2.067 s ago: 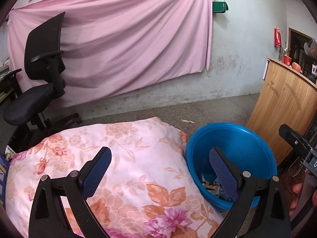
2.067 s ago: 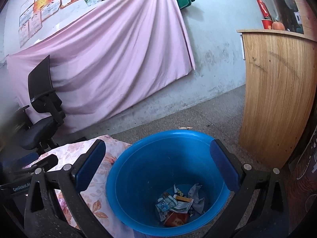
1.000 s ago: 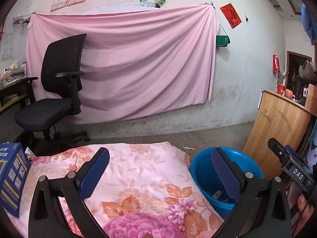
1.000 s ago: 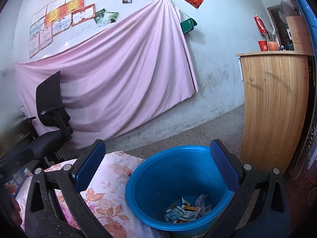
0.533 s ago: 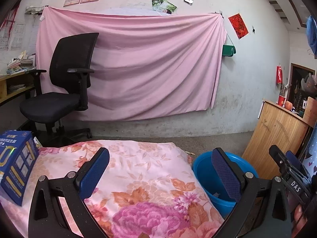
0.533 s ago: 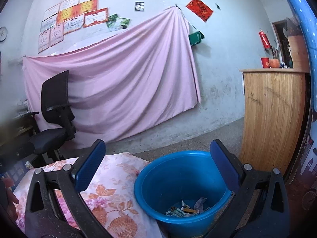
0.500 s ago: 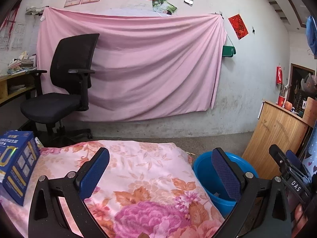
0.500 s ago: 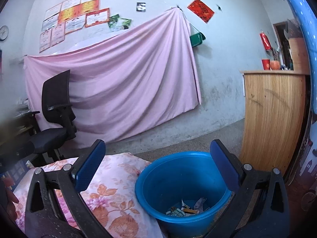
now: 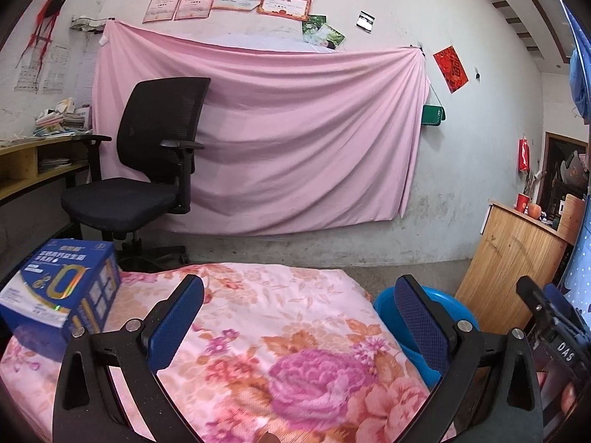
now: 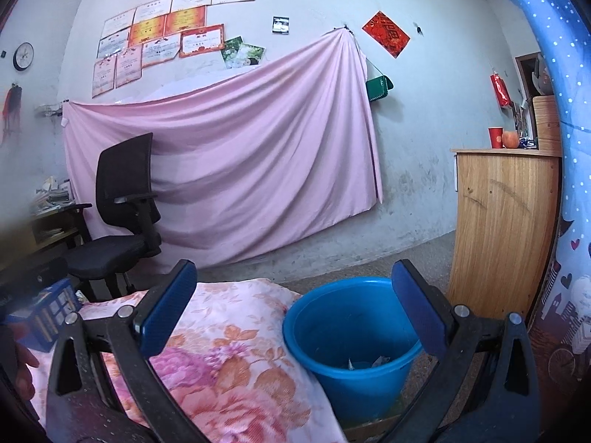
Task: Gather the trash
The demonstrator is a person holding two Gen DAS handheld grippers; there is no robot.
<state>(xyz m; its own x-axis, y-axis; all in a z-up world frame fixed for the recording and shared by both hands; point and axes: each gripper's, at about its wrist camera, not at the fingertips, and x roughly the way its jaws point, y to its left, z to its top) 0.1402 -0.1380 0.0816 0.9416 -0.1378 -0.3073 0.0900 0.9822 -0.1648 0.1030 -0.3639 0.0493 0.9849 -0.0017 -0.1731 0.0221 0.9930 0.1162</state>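
A blue plastic bucket (image 10: 351, 328) stands on the floor beside a bed covered with a pink floral quilt (image 10: 236, 343). Bits of paper trash (image 10: 365, 361) lie at its bottom. In the left wrist view only the bucket's rim (image 9: 454, 304) shows past the quilt (image 9: 280, 332). My left gripper (image 9: 299, 317) hangs open over the quilt with nothing between its fingers. My right gripper (image 10: 291, 310) is open too, raised above the quilt's edge and the bucket. A blue carton box (image 9: 62, 288) sits on the quilt at the left.
A black office chair (image 9: 147, 173) stands by a pink sheet (image 9: 295, 140) hung on the wall. A curved wooden counter (image 10: 506, 229) rises right of the bucket, carrying a red cup (image 10: 495, 137). A desk with books (image 9: 33, 155) is far left.
Both grippers have risen and tilted up from the bucket; the bucket now sits lower and smaller, more wall shows, and the blue box has come into the left wrist view.
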